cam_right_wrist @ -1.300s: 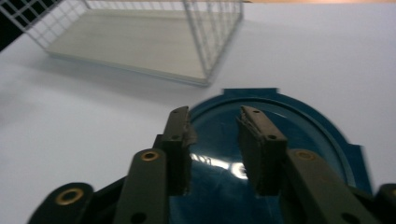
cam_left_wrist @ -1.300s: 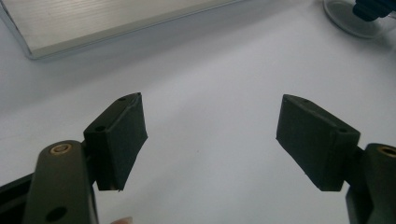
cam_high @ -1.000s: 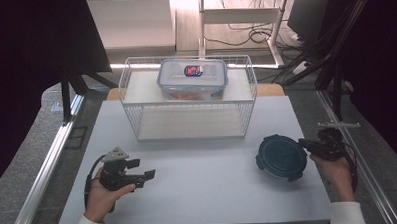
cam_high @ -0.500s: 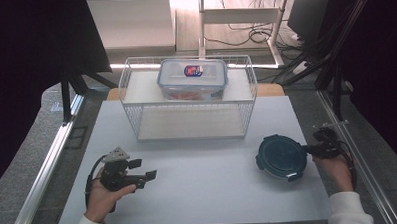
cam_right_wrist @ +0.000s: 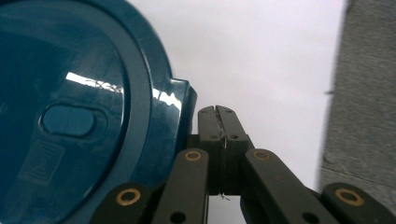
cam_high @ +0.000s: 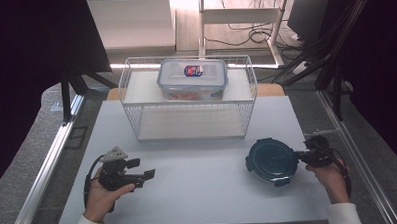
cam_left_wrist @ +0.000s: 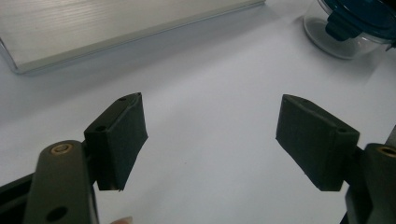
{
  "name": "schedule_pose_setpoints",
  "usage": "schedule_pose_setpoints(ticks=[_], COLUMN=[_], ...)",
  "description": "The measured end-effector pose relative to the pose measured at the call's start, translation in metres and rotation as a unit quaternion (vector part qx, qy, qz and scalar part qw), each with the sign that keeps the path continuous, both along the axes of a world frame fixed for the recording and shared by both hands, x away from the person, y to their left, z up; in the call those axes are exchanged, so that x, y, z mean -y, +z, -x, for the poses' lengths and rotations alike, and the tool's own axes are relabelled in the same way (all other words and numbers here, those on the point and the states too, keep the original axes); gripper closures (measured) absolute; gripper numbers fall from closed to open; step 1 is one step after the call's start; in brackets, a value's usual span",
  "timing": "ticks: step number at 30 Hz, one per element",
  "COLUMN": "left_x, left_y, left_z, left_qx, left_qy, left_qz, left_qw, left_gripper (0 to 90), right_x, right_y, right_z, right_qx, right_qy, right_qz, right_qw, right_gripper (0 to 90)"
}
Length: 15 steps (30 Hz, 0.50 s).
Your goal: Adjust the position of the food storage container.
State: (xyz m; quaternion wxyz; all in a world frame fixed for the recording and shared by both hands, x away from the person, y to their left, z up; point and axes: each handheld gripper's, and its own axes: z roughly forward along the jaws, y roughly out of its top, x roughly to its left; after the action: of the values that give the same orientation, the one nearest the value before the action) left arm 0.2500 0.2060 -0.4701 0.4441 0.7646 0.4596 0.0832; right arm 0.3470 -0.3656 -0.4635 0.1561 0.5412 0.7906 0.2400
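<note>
- Container [cam_high: 272, 161]: round, clear body with a dark teal lid, standing on the white worktop [cam_high: 199, 187] at your right front, well clear of the wire basket [cam_high: 188, 100].
- Lid: seated on the container; one latch tab projects at the right rim, seen close in the right gripper view [cam_right_wrist: 180, 107].
- Your right hand-held gripper [cam_high: 308, 155]: jaws fully closed, pad against pad, with nothing between them. The tips sit just beside the latch tab at the container's right edge; whether they touch it cannot be told.
- Your left hand-held gripper [cam_high: 146, 175]: jaws stand wide apart and hold nothing. It rests low over the worktop at your left front, pointing right, well apart from the container.
- Left gripper view: bare worktop lies between the two pads [cam_left_wrist: 116, 140], and the container [cam_left_wrist: 350, 28] shows far off at the upper right.
- Wire basket: stands at the back of the worktop. A rectangular lidded box [cam_high: 193, 79] with a clear body and a label on top rests on it.
</note>
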Motion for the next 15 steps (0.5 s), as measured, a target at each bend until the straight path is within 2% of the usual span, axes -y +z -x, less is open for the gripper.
schedule_pose_setpoints(ticks=[3, 10, 15], left_x=[0.0, 0.0, 0.0], left_y=[0.002, 0.002, 0.002], left_z=[0.0, 0.0, 0.0], left_qx=[0.006, 0.002, 0.007], left_qy=[0.002, 0.008, 0.013], left_qz=[0.0, -0.003, -0.005], left_qw=[1.0, 1.0, 0.9999], left_gripper=[24.3, 24.5, 25.1], right_x=[-0.007, -0.029, -0.041], right_y=[-0.001, -0.002, 0.003], right_z=[0.009, 0.029, 0.037], right_qx=[-0.003, -0.003, 0.004], right_qy=[0.007, 0.018, 0.028], right_qz=[-0.012, 0.004, -0.001], right_qw=[0.9999, 0.9998, 0.9996], right_gripper=[89.2, 89.2, 89.2])
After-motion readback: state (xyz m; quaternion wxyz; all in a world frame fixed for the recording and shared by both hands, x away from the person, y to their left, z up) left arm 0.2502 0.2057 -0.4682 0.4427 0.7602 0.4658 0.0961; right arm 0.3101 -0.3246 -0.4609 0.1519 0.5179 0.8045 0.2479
